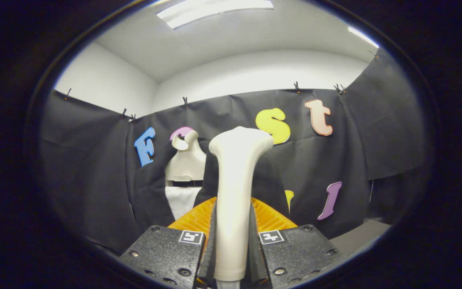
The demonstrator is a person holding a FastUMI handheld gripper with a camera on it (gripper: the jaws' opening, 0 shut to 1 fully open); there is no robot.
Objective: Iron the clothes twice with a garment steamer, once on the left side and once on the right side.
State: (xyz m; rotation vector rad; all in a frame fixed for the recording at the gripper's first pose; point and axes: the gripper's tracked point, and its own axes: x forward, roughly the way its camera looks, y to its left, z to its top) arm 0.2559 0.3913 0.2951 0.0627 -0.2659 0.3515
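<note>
Booth wall, left: we note black cloth [90,160] pinned up beneath a white wall, hanging in loose folds.

Garment: we find a dark jacket [150,192] on a pale mannequin bust [187,160], a white panel showing at the open front. It stands beyond the claw and left of the steamer head.

Steamer: a cream garment steamer [235,192] stands upright between the fingers, handle low, broad head at the top. Its long axis runs straight up from the claw.

Claw: we record the claw [233,245] closed on the steamer handle, both fingers pressing its sides. No gap shows.

Orange part: a ribbed orange piece [271,218] sits just behind the fingers on either side of the handle. We cannot tell what it belongs to.

Key relation: the jacket lies ahead and to the left of the steamer head, apart from it. We judge the coming move needs a forward and leftward carry to bring the head against the cloth.

Surface, right: a grey surface [359,237] lies low beside the right finger.
</note>
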